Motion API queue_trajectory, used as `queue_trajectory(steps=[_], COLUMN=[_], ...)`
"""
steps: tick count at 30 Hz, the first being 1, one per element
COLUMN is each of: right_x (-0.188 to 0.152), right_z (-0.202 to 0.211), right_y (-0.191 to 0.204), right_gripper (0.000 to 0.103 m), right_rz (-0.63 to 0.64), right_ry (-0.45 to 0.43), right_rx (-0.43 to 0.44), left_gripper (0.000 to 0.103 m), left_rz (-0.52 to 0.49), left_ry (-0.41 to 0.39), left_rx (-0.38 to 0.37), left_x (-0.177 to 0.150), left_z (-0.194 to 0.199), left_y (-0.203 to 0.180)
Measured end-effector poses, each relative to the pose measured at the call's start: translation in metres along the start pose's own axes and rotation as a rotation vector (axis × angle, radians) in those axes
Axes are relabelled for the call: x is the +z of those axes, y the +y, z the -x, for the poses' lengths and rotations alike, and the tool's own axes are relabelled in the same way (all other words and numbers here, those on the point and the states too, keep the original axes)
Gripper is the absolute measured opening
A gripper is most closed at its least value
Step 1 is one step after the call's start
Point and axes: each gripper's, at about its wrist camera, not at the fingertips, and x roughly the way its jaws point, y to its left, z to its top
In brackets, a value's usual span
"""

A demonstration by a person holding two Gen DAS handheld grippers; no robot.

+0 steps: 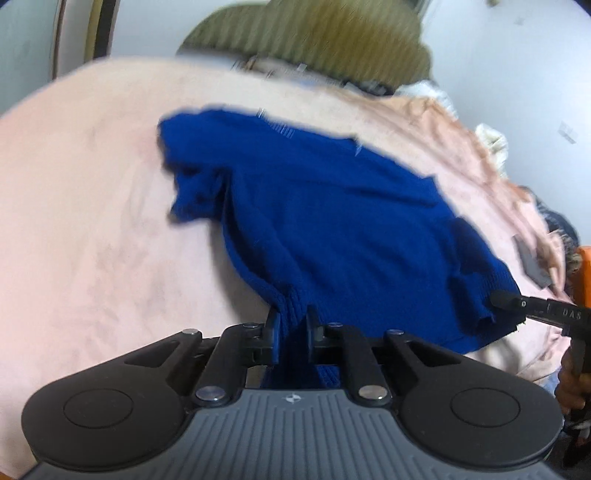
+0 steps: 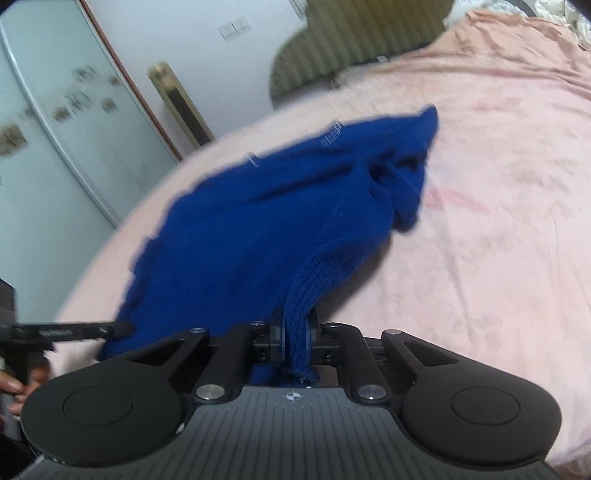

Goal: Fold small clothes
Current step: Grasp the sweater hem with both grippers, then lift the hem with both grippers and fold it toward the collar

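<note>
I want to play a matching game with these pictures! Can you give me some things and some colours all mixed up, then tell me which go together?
Things:
1. sweater
2. bed sheet
3. headboard
4. left gripper

Colours:
A. olive green
B. black
C. deep blue
D. pale pink

Pairs: 1-C, 2-D, 3-A, 4-B

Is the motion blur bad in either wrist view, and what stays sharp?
Left wrist view: blue sweater edges and olive headboard are smeared; the left hand-held gripper is sharp. Right wrist view: similar smear on sweater and wall; the right hand-held gripper is crisp. Fisheye bends the pink bed.
</note>
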Motion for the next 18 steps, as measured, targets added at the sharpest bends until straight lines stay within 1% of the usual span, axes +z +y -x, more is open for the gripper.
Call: queue_trajectory(steps=[3,5,8,10,12,14,16,18], right_x=[0.012,0.019,0.029,0.032,0.032,0.031,0.029,0.03], right_z=[0.026,0.044,0.073,0.091,0.101,0.103,0.097,0.089], right_y=[0.006,0.01,0.011,0.015,0.019,0.018,0.015,0.009], right_gripper=[0.013,0.013,0.013,0.013,0.013,0.013,0.013,0.013], right_rz=[0.022,0.042,0.034,0.051,0.062,0.057,0.039,-0.007], right_ry=[-0.057,-0.093,-0.142,-0.176,-0.192,-0.183,-0.166,-0.15], right_rx=[0.071,0.129,0.251,0.33,0.371,0.387,0.375,0.36], left_gripper=[0.012,0.012,0.012,0.012,0.012,0.012,0.012,0.012], left_rz=[-0.019,-0.022,-0.05,-0.079,-0.097,-0.11,-0.104,-0.079], left_ry=[-0.082,-0.14,-0.227,-0.264,-0.27,-0.257,-0.234,-0.212], left_rx=[-0.071,-0.139,-0.212,-0.229,-0.239,-0.225,-0.189,-0.171], left_x=[0.008,0.011,0.011,0.011,0.008,0.006,0.007,0.013], left_z=[0.03,0.054,0.087,0.101,0.109,0.107,0.098,0.088], left_y=[-0.003,-0.002,-0.001,-0.007,-0.008,-0.01,-0.01,-0.009])
